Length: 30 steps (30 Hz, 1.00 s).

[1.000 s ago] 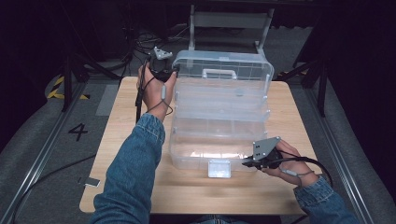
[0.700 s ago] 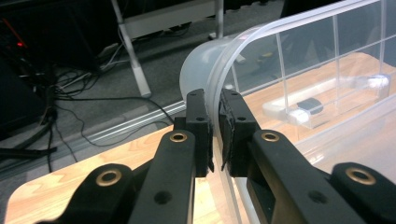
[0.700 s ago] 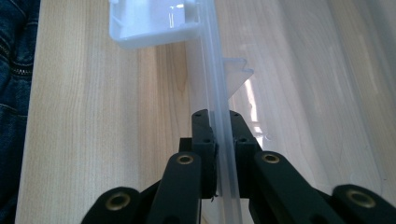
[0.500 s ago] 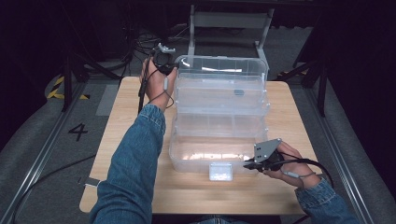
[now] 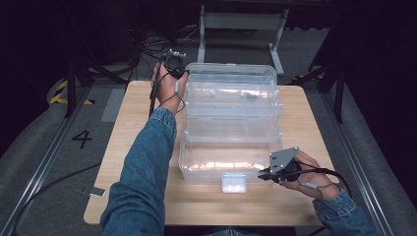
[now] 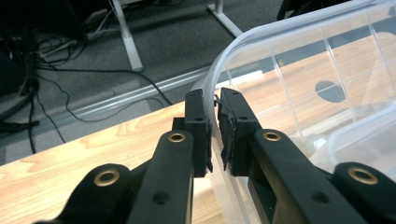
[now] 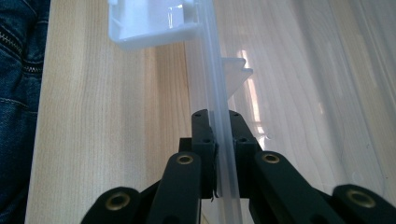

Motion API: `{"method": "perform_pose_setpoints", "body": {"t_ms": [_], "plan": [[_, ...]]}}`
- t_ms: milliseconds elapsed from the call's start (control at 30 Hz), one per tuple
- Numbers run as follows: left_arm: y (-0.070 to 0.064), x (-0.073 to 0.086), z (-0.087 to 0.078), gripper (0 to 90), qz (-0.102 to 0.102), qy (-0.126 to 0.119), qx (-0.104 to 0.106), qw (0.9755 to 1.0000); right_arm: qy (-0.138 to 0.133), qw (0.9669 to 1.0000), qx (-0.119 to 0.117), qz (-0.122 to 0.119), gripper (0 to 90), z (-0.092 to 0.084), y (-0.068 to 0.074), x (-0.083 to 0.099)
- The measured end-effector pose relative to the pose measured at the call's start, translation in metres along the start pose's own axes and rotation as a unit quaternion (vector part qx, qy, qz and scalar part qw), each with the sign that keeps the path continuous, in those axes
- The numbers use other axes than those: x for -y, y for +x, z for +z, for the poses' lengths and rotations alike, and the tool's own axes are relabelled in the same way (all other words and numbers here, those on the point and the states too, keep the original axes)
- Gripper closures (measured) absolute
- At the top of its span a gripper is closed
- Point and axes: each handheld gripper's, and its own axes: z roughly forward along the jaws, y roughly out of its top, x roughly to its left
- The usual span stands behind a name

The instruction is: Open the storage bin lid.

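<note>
A clear plastic tiered box stands fanned open on the wooden table (image 5: 142, 147). Its top tray (image 5: 231, 81) sits farthest back, a middle tray (image 5: 231, 129) below it, and the bottom tray (image 5: 216, 164) nearest me with a white latch (image 5: 233, 182) at its front. My left gripper (image 5: 184, 73) is at the top tray's far left corner, shut on the curved rim (image 6: 280, 28), which runs between the left gripper's (image 6: 214, 100) pads. My right gripper (image 5: 263, 174) is shut on the bottom tray's front rim (image 7: 212, 70). That rim passes through the right gripper (image 7: 219, 116), with the latch (image 7: 149, 23) ahead.
A grey metal stand (image 5: 243, 22) rises behind the table, with cables (image 5: 147, 44) on the floor beside it. A floor marking "4" (image 5: 82, 138) and yellow-black tape (image 5: 61, 91) lie to the left. My denim sleeve (image 5: 142, 162) crosses the table's left half.
The left gripper has carried the top tray back and away, spreading the stacked box into stepped tiers. The right gripper has held the bottom tray's front rim in place.
</note>
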Motion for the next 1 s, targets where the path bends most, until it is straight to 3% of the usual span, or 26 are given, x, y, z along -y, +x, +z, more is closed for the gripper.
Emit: {"method": "perform_pose_setpoints", "body": {"t_ms": [33,600,1000], "plan": [[0.001,0.001,0.002,82.2,-0.009,0.002,0.004,1.0000,0.000,1.0000,0.000,-0.001,84.8,0.000,0.000,0.000],[0.008,0.014,0.032,81.4,-0.012,0.039,0.006,0.9992,0.000,1.0000,-0.001,0.004,84.5,-0.002,0.001,0.002],[0.018,0.020,0.042,80.3,-0.033,0.027,0.048,0.9980,0.003,0.9999,-0.003,0.015,84.4,-0.001,0.005,0.000]]}}
